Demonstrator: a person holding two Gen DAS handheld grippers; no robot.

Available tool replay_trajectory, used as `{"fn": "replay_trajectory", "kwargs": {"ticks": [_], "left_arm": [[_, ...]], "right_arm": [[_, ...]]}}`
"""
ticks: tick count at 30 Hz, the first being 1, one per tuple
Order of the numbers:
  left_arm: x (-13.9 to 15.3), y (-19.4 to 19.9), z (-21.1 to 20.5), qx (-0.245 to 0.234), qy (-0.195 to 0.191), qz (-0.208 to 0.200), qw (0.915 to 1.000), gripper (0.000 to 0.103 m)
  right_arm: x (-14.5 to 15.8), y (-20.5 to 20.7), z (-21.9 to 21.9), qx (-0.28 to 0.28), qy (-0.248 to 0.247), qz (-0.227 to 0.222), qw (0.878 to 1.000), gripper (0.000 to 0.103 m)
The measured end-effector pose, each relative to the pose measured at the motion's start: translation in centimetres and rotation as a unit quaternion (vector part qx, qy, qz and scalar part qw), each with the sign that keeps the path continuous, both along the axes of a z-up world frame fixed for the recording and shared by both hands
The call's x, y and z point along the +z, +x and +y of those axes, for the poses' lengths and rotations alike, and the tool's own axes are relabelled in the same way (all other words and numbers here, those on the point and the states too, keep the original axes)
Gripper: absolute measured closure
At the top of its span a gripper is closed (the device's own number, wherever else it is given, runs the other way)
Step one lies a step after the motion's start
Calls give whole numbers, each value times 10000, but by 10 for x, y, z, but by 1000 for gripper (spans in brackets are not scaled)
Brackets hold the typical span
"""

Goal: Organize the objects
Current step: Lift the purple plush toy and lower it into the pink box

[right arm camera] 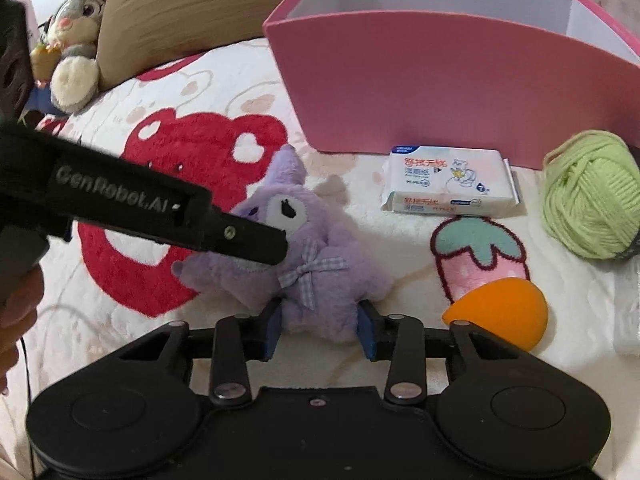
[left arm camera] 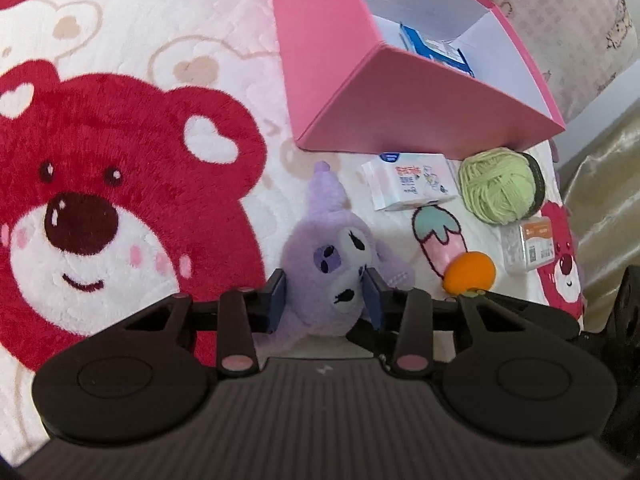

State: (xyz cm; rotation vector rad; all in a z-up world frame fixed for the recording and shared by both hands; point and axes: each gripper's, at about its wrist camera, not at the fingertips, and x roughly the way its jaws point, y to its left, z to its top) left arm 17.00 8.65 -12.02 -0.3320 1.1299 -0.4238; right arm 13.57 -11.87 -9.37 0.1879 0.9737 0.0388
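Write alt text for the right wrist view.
Both grippers clamp a purple plush toy on a bear-print blanket: the right gripper at its lower body, the left gripper at its head. Behind stands a pink box, with a tissue pack, green yarn and an orange sponge nearby.

A bed covered by a white plush blanket (right arm camera: 168, 92) printed with red bears carries a pink box (right arm camera: 440, 92), a purple plush toy (right arm camera: 320, 280), a wet-wipes pack (right arm camera: 448, 188), a green yarn ball (right arm camera: 588, 196), an orange sponge (right arm camera: 500, 312) and a small clear packet (left arm camera: 528, 246).
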Motion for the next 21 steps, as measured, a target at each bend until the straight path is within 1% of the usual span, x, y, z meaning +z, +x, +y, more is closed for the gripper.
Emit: {"fn": "replay_trajectory", "kwargs": {"ticks": [2, 5, 14, 21], "left_arm": [[6, -2, -2, -29, -24, 5, 10000, 65], [23, -8, -7, -112, 62, -112, 9999, 65], [75, -27, -18, -332, 122, -439, 9984, 65], [105, -44, -25, -480, 211, -657, 9965, 65]], "right_arm": [[5, -1, -1, -32, -42, 10, 10000, 61], [18, -6, 0, 27, -187, -35, 9998, 62], [68, -23, -3, 182, -425, -230, 9987, 62], [96, -37, -3, 232, -521, -379, 9977, 62]]}}
